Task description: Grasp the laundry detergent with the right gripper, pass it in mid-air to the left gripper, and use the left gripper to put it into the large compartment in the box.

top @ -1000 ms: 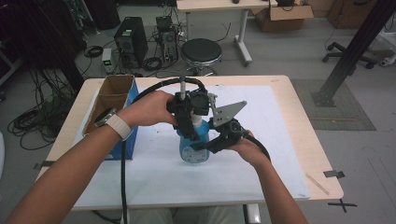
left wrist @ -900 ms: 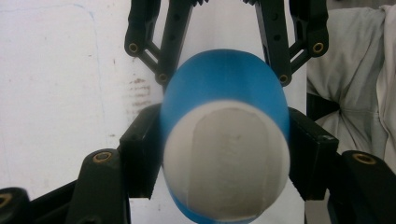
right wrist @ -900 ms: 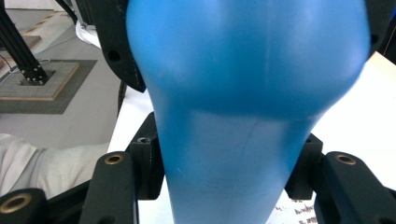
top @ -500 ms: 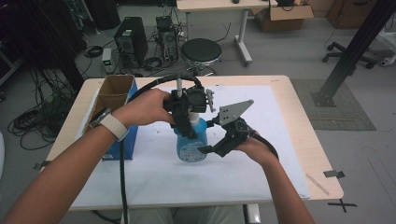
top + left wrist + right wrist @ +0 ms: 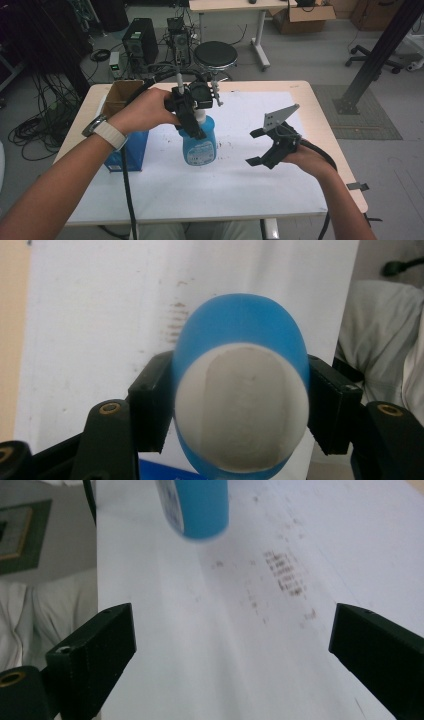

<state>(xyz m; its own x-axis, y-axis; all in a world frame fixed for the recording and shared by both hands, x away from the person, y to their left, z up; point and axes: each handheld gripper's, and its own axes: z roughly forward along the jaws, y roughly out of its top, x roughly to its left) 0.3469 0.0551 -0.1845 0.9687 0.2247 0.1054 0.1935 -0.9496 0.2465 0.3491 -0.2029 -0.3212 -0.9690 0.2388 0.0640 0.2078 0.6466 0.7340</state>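
Left gripper (image 5: pixel 192 117) clamps the blue bottle (image 5: pixel 200 142) by its top.
Right gripper (image 5: pixel 260 147), jaws just opened and empty, hangs apart over the white sheet (image 5: pixel 240 185).

blue bottle (image 5: pixel 197 507) cut off by top edge and blurred, its label (image 5: pixel 197 152) print too small to read

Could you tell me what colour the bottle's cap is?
White, on a blue bottle; the cap shows best in the left gripper view.
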